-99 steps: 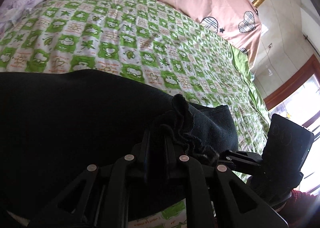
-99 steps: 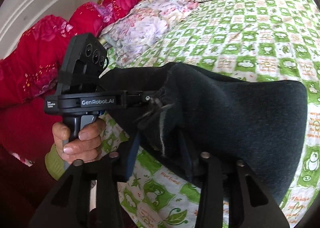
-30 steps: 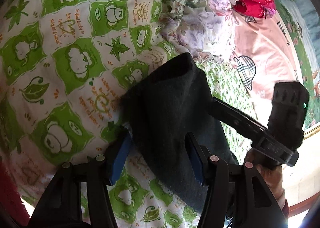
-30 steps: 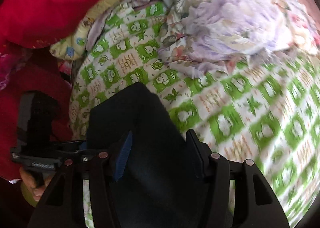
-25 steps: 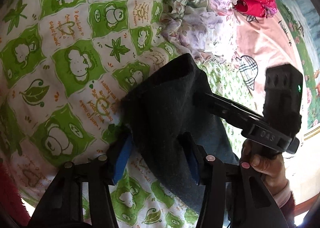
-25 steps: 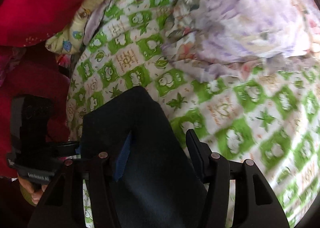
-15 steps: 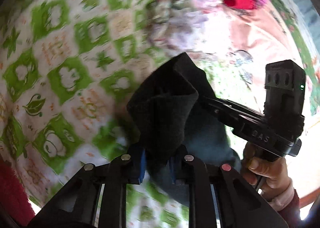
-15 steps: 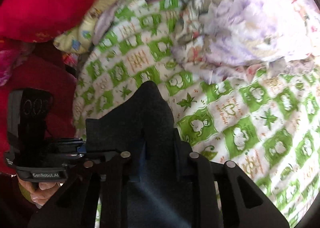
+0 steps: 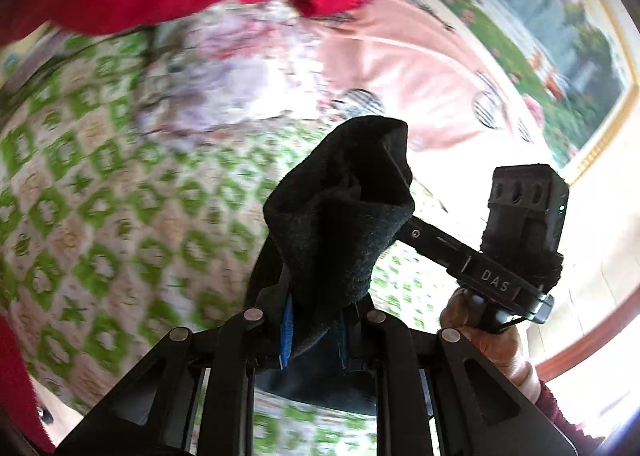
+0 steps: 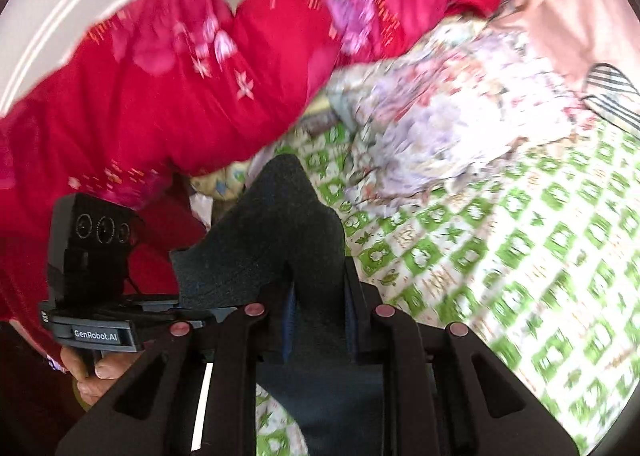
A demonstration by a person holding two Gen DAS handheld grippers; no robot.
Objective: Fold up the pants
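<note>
While both tools clamp one end of the dark pants (image 9: 340, 224), that end hangs clear of the green-checked bedsheet (image 9: 100, 216). The left gripper (image 9: 314, 330) pinches one corner; the right gripper (image 10: 318, 320) pinches the other, with the left tool at its 9 o'clock. By judgement, a fold is under way: carrying over and laying down remain.

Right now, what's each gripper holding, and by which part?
Both hold the dark pants: left gripper and right gripper each pinch a bunched end of the fabric.

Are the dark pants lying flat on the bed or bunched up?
Bunched up: the dark fleecy pants rise in a crumpled peak, pinched by both grippers' jaws above the green checked bedsheet.
</note>
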